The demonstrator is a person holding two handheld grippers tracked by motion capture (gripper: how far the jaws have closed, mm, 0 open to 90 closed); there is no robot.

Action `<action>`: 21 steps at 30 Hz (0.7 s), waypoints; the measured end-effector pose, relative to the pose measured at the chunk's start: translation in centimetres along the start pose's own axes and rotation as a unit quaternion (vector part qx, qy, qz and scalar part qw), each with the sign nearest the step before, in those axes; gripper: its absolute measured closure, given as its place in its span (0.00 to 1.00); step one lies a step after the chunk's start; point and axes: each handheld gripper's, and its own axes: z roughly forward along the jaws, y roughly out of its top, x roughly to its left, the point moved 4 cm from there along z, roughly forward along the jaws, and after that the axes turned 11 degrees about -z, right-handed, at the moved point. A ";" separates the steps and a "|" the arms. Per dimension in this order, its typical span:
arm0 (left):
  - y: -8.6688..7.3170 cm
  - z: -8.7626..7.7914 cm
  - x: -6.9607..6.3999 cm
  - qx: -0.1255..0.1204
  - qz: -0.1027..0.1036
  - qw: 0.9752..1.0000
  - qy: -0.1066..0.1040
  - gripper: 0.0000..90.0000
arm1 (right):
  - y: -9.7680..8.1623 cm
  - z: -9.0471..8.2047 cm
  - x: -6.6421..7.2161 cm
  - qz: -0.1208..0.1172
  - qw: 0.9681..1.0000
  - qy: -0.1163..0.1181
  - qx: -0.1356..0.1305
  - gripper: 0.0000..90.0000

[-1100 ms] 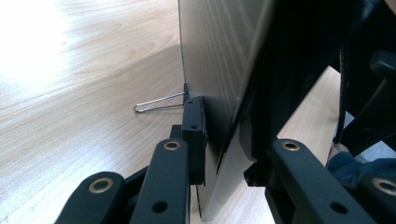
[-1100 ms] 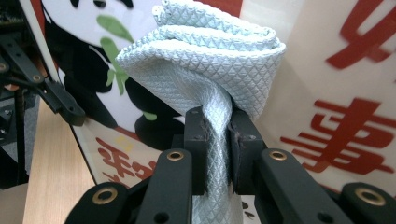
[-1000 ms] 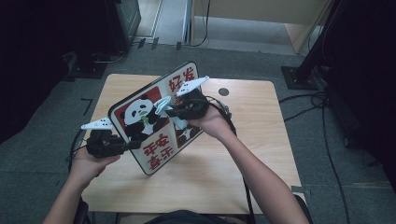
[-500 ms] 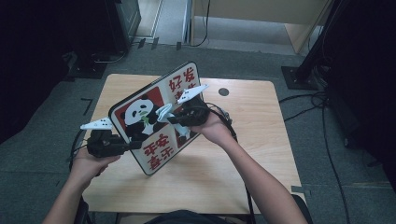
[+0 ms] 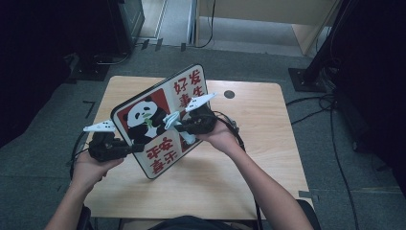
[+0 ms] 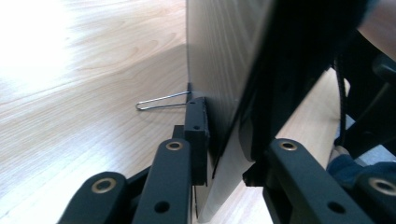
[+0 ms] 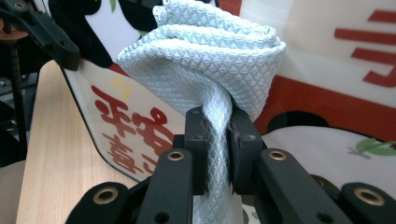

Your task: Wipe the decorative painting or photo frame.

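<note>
Over the table [image 5: 268, 158], cloth [image 7: 205, 60] in right gripper [image 7: 217, 140] meets board [image 5: 163, 120].

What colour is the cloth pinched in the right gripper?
The cloth is pale blue-white with a small raised diamond weave, best seen in the right gripper view.

Both forearms come in from the near edge of the pale wooden table [image 5: 258, 158], bare to the elbow. The left hand [image 5: 88, 167] wraps its black two-jaw left gripper [image 5: 136, 147] at the table's left edge, held roughly level and pointing toward the table's middle. Its jaws have just been closing and pinch the edge of the panda-printed sign board [image 5: 158, 120], one jaw on each face. The right hand [image 5: 220, 136] holds the right gripper [image 5: 178, 128] over the table's middle, pointing left, apparently a little raised. Its jaws clamp tight on a folded pale blue waffle-weave cloth [image 7: 210, 60].
</note>
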 end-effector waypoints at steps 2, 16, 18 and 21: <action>0.0 -0.1 0.1 -0.004 0.001 1.000 0.002 0.87 | -0.2 0.1 0.0 0.002 1.000 0.001 -0.002 0.89; -0.1 -0.1 0.1 -0.002 0.002 1.000 0.000 0.88 | -3.1 1.4 0.7 0.022 1.000 0.007 -0.016 0.89; -0.1 -0.1 0.1 -0.002 0.001 1.000 0.000 0.88 | -3.5 1.6 0.8 0.020 1.000 0.004 -0.020 0.89; -0.1 -0.1 0.1 -0.003 -0.001 1.000 -0.001 0.88 | -4.1 1.8 0.9 0.025 0.999 0.003 -0.021 0.89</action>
